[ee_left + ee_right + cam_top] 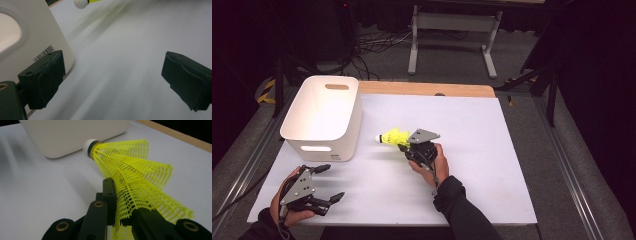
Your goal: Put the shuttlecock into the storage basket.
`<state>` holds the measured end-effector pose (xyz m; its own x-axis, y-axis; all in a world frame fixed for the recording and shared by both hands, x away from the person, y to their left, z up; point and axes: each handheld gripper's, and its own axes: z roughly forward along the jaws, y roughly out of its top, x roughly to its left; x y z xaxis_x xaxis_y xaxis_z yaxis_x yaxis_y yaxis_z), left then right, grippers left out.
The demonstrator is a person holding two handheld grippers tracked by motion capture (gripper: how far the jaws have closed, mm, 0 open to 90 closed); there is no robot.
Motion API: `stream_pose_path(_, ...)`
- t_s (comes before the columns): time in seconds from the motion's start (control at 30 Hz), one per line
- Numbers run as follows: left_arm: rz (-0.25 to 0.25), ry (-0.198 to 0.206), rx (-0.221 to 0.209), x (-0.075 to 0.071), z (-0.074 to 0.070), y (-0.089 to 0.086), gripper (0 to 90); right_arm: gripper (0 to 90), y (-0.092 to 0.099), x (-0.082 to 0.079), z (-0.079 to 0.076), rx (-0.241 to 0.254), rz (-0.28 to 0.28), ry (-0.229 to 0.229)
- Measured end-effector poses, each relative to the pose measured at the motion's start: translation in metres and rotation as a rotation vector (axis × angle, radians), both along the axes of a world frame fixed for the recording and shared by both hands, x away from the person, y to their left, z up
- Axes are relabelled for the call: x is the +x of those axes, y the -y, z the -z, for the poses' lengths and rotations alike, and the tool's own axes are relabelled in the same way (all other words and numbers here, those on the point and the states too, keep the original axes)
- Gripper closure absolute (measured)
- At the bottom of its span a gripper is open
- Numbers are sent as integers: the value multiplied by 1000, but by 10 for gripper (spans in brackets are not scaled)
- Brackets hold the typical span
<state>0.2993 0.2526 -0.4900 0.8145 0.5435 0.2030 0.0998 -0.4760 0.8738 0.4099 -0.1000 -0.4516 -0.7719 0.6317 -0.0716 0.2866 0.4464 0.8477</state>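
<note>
gripping a yellow shuttlecock point(393, 136) by its mesh skirt, the right gripper point(404, 145) is sitting near the middle of the white table point(492, 165), with the person's right hand point(432, 162) wrapped round its body. in the right gripper view the two black jaws are standing pressed together on the skirt's rim, flattening the netting between them, and the shuttlecock point(130, 177) is sticking out ahead of them with its white cork tip pointing toward the bin point(75, 135). in the high view the cork is aiming left at the bin point(324, 117), close to its right wall but not touching it, and the shuttlecock is looking raised a little off the tabletop; a faint shadow is lying under it.

the bin is standing at the table's far left, white, with slot handles showing in its far and near walls. nothing inside it is showing from above.

the left gripper point(331, 182) is lying low at the near left corner of the table, held in the left hand point(287, 200), just in front of the bin. its jaws are standing wide apart with nothing between them. in the left gripper view the one jaw is sitting just beside the bin's point(30, 32) wall, where a barcode label is showing, and the shuttlecock's point(83, 2) cork is peeking in at the top edge, well apart from these jaws.
</note>
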Motion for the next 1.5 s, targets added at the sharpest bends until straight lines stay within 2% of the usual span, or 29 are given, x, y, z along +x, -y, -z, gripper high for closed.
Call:
stream_pose_path(0.1,2,-5,1,1,0,2,59,857,12,-9,-1,17,-13,5)
stream_pose_path(0.23,5,-4,5,1,0,5,60,857,19,-16,-3,9,-20,19)
stream_pose_path(0.4,6,-2,4,1,0,3,59,857,32,-26,-10,25,-39,29)
stream_pose_path(0.67,12,-12,3,0,0,3,61,856,43,-41,-16,-3,-62,58)
stream_pose_path(0.9,32,-31,13,6,0,8,60,855,49,-48,-23,-17,-83,75)
stream_pose_path(1.07,47,-41,13,11,-1,17,63,855,52,-53,-24,-38,-91,82)
stream_pose_path(1.23,54,-70,7,19,-2,30,74,854,53,-57,-26,-59,-109,86)
stream_pose_path(1.4,79,-97,8,31,-5,50,83,853,49,-58,-25,-80,-131,80)
stream_pose_path(1.47,104,-106,23,38,-6,61,88,852,45,-60,-24,-95,-146,78)
stream_pose_path(1.5,104,-106,23,38,-6,61,88,852,45,-60,-24,-95,-146,78)
